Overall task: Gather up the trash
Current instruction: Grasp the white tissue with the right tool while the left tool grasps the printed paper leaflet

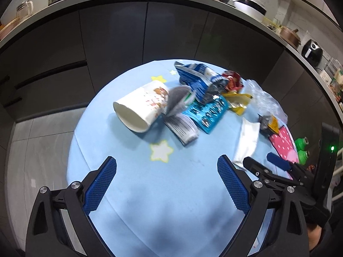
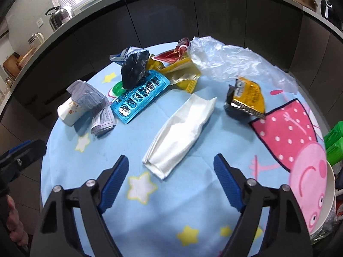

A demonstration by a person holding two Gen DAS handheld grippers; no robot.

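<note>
The right claw (image 2: 171, 165) hangs with jaws apart over the blue starred desk (image 2: 167, 214), nothing between them. Just above it lies a folded white napkin (image 2: 182, 135) — tilted toward the upper right. A blue blister pack (image 2: 139, 96) sits at centre left, a yellow wrapper (image 2: 246, 98) at right, clear plastic bag (image 2: 235, 62) above.

Two matching tools, left gripper (image 1: 166, 165) and right gripper (image 2: 171, 163): black angular frames with triangular cut-outs, round silver screws at the pivots. Fingers (image 1: 100, 184) lined with bright blue, finely ribbed pads. In the left wrist view, at 3 o'clock, a black housing with a small green light (image 1: 332, 148). At 4 o'clock, a black glove (image 1: 317, 214) on the hand.
</note>
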